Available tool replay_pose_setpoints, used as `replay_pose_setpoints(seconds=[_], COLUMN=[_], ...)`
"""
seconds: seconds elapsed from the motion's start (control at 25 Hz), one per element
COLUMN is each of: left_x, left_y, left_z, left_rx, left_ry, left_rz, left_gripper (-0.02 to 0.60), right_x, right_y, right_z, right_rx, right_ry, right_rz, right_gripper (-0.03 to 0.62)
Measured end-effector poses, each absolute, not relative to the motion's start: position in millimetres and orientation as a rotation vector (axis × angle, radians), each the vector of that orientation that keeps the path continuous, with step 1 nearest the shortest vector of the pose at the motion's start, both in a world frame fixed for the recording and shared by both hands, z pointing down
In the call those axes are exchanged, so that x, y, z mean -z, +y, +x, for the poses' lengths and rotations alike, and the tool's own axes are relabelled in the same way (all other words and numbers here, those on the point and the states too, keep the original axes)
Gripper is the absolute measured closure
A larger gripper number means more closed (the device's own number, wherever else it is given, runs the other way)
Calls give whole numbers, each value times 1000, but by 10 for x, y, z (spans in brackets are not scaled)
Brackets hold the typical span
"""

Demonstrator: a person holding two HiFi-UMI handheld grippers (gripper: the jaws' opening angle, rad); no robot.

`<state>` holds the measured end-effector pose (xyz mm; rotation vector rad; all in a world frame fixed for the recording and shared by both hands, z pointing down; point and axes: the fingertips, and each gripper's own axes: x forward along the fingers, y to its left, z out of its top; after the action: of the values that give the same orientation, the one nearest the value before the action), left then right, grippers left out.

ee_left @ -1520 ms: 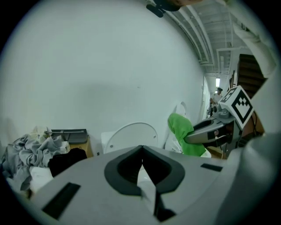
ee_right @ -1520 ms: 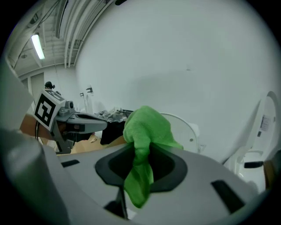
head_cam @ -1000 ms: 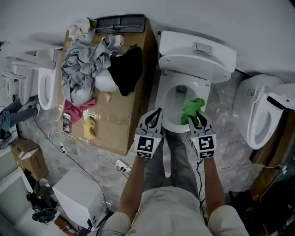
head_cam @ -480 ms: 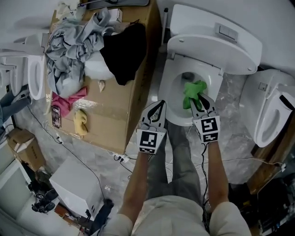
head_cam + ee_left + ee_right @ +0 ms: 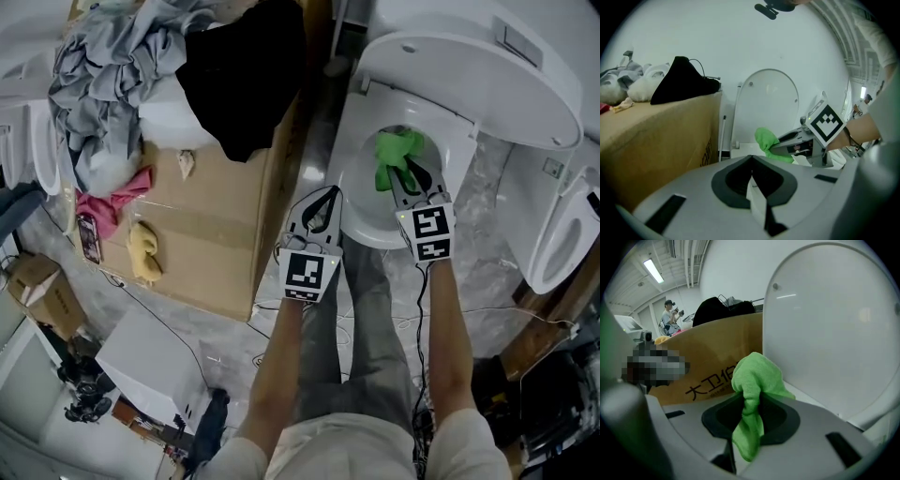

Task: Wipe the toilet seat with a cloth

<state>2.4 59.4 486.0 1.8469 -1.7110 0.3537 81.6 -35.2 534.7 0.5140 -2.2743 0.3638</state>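
The white toilet has its lid (image 5: 469,66) raised, and its seat ring (image 5: 354,187) lies open below me. A green cloth (image 5: 394,152) hangs over the bowl near the back of the ring, with my right gripper (image 5: 410,176) shut on it. In the right gripper view the green cloth (image 5: 754,380) bunches out of the shut jaws in front of the lid (image 5: 834,324). My left gripper (image 5: 325,199) is shut on nothing and sits just outside the ring's left front. The left gripper view shows the cloth (image 5: 766,140) and the right gripper (image 5: 794,140) ahead.
A big cardboard box (image 5: 225,225) with a pile of clothes (image 5: 112,84) stands close on the left of the toilet. Another toilet (image 5: 567,234) is at the right, and a third (image 5: 33,150) at the far left. Cables and a white box (image 5: 150,361) lie on the floor.
The right gripper has carried the green cloth forward from the ring's front right to over the bowl near the back. The left gripper has followed a little, still shut. The head view has closed in.
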Motion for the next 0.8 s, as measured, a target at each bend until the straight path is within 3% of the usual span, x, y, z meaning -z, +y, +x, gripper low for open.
replay_pose_setpoints(seconds=[0.8], left_x=[-5330], left_y=[154], left_z=[-211], left_rx=[-384], left_ry=[-1687], left_rz=[1870], left_gripper=[569], right_x=[-6272], right_y=[-595], right_z=[136], right_rx=[-260], right_ry=[-2190], right_rz=[319], right_gripper=[496])
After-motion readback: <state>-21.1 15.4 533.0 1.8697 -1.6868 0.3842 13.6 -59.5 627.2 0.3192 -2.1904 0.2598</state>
